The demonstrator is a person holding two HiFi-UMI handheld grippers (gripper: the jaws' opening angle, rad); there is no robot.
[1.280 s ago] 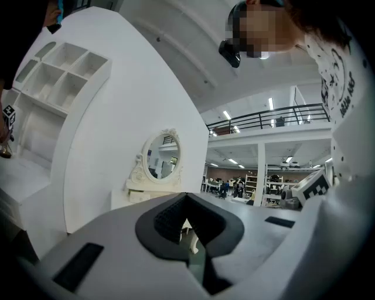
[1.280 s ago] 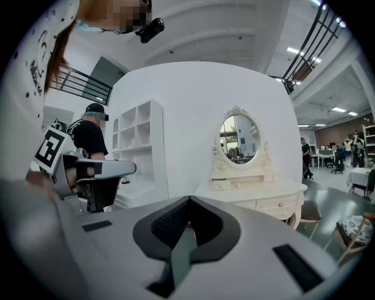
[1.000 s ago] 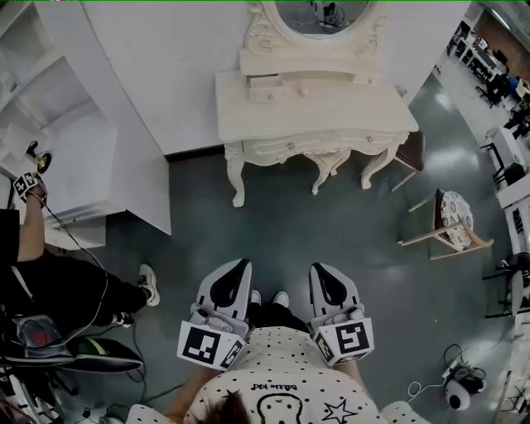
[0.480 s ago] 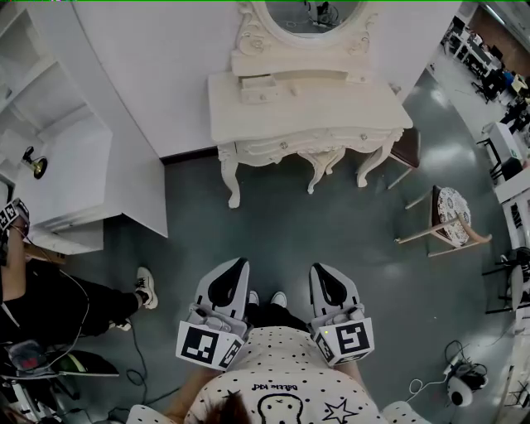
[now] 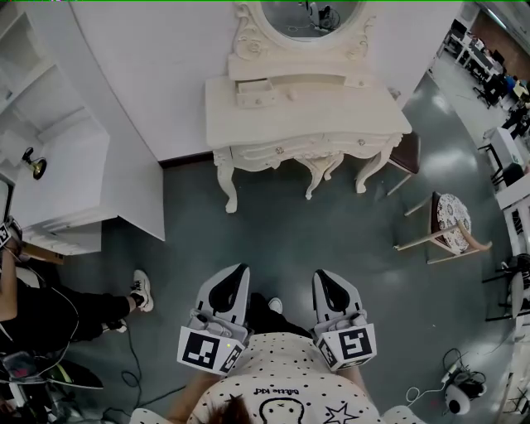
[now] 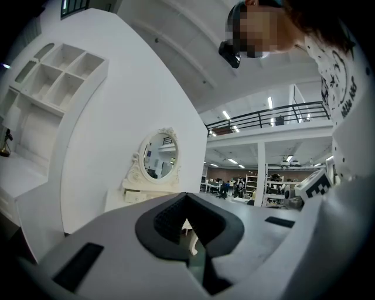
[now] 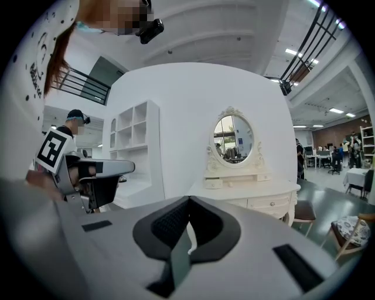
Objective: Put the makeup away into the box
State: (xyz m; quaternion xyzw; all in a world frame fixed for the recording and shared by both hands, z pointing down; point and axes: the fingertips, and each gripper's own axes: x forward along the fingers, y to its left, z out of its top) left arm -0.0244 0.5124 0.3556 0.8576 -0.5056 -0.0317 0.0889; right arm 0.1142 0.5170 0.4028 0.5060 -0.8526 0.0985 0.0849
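A cream dressing table with an oval mirror stands against the white wall ahead. A small drawer box rests on its top; no makeup can be made out at this distance. My left gripper and right gripper are held side by side close to my body, over the grey floor and well short of the table. In the left gripper view the left gripper has its jaws together with nothing between them. The right gripper is likewise shut and empty, and it points at the table.
A white shelf unit stands at the left. A dark stool and a chair with a patterned seat are right of the table. Another person is at the left edge and holds a gripper. Cables lie on the floor.
The dressing table has slid slightly left in the head view as I move. The person at the left has drawn back toward the frame edge. Both grippers stay shut.
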